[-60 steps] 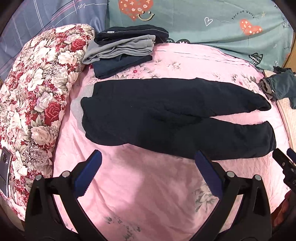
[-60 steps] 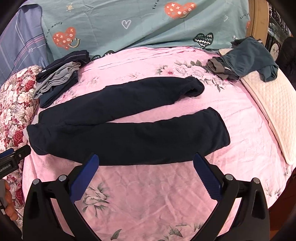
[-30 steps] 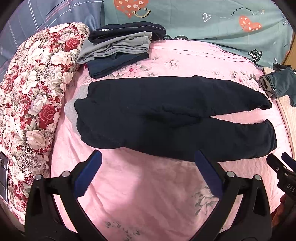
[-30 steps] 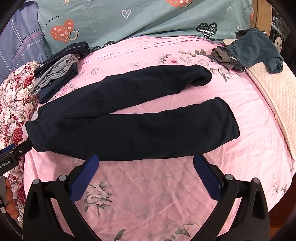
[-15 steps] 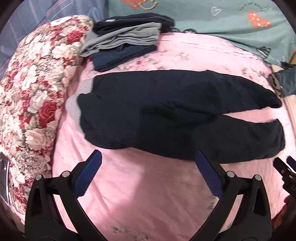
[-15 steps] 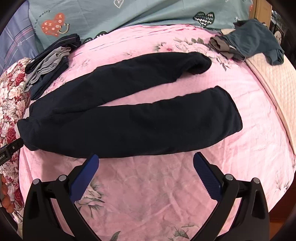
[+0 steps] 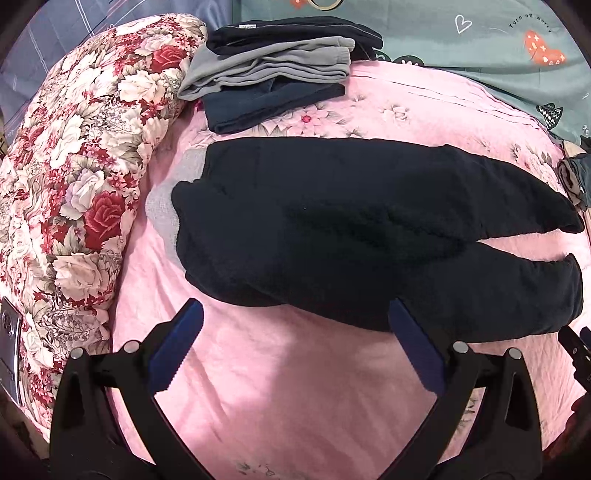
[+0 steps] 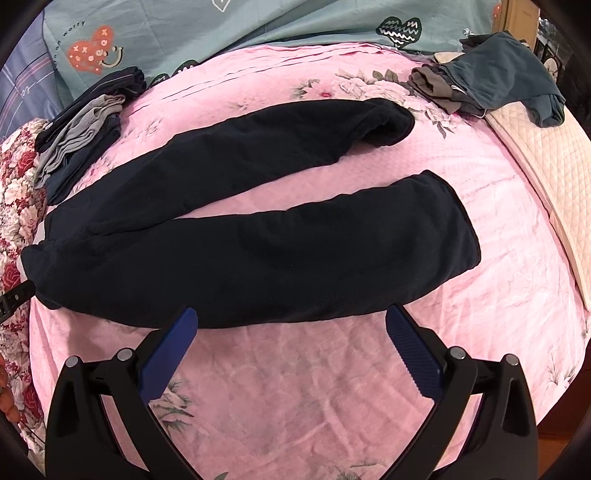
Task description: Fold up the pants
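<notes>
The pants [image 8: 236, 236], dark navy and thick, lie spread flat on the pink floral bedsheet [image 8: 332, 387] of the bed, waistband toward the left and both legs running out to the right. We see the two legs parted in a narrow V, the far leg ending in a curled cuff and the near leg lying straighter, its hem cut square. In the left wrist view the pants [image 7: 351, 229] show a strip of grey lining at the waistband, which sits just beside the red-and-white floral quilt [image 7: 74, 166] bunched along the bed's left edge.

Our left hand-held gripper [image 7: 295, 332] hangs above the sheet with its blue-padded fingers spread wide, gripping nothing, its tips near the lower edge of the seat of the pants. Our right hand-held gripper [image 8: 291, 332] is likewise spread and empty, its finger tips right at the near edge of the near leg; we cannot tell whether they touch the cloth.

Beyond the waistband a stack of folded clothes [image 7: 280, 70], grey between dark layers, rests against the quilt. At the far right a crumpled teal garment [image 8: 506, 81] lies partly on a cream quilted pad [image 8: 546, 177]. A teal sheet with heart prints [image 8: 258, 26] covers the head of the bed.
</notes>
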Demonstrator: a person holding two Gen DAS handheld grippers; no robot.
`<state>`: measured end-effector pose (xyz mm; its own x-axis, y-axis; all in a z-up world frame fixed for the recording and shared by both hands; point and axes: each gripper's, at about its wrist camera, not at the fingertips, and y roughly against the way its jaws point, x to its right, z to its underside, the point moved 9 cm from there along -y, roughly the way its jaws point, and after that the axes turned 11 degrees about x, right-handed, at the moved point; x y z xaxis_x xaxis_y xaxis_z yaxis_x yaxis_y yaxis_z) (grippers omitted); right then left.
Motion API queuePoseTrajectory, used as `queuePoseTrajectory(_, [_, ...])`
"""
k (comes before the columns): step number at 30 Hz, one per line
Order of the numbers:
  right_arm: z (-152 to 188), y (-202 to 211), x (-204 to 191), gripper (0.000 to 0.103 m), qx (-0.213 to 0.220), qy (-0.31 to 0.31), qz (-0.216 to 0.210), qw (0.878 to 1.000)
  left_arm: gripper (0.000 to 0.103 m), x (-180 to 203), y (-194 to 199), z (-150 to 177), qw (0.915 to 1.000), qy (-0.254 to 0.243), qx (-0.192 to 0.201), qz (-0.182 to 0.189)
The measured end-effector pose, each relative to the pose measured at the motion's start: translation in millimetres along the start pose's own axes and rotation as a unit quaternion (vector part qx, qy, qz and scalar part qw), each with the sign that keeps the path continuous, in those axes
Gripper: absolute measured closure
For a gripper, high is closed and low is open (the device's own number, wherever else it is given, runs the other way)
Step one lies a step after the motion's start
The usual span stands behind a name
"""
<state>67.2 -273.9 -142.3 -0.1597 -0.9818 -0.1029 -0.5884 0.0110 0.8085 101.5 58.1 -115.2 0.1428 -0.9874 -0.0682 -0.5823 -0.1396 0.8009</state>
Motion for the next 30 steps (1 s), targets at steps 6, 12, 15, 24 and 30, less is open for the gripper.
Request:
queuePoseTrajectory(6, [-5.4, -2.0, 21.1, 0.001, 0.016, -0.002, 0.028, 0.999, 0.002, 5.3, -3.2, -1.4, 1.0, -0.008, -0.002, 0.006])
queuePoseTrajectory(12, [16.8, -12.6, 100.5, 0.001, -0.016, -0.111, 0.077, 0.991, 0.002, -51.0, -24.3, -24.9, 0.9996, 0.008, 0.023, -0.012])
queuePoseTrajectory(15, [21.6, -17.9, 120.3, 0.001, -0.02, -0.142, 0.084, 0.986, 0.002, -113.6, -48.8, -36.9, 0.9957, 0.042, 0.051, -0.066])
queuePoseTrajectory(24, [10.6, -42.3, 154.4, 0.001, -0.003, -0.12, 0.134, 0.984, 0.062, -90.4, -127.2, -21.1, 0.9962, 0.066, -0.054, 0.019])
queuePoseTrajectory(30, [-13.8, -73.0, 155.9, 0.091, -0.006, -0.102, 0.092, 0.991, 0.074, -76.5, -94.6, -25.9, 0.9983, 0.036, -0.038, -0.026])
